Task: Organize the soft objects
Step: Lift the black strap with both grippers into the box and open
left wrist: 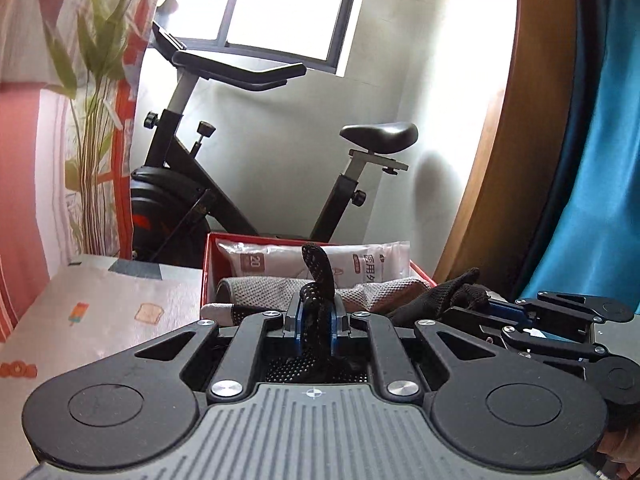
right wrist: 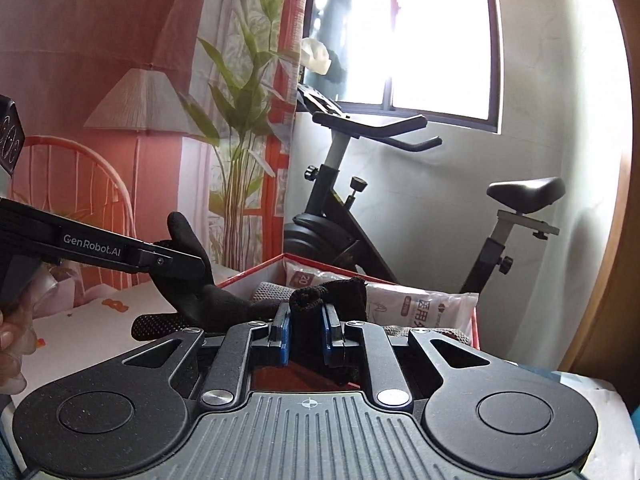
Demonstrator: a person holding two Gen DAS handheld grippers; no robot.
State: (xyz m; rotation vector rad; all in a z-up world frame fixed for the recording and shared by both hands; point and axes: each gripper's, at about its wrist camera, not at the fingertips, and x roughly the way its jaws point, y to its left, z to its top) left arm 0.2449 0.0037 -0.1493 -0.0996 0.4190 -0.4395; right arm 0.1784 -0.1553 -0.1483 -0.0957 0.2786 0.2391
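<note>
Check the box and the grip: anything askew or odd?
Nothing spilled or damaged. The black glove is pinched at two spots: a finger in the left gripper, the cuff in the right gripper, stretched above the red box. The grey glove and white packet lie inside it.

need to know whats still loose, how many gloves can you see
2: a black glove stretched between the left gripper and right gripper above the red box; a grey glove lying inside the box. More may be hidden underneath.
</note>
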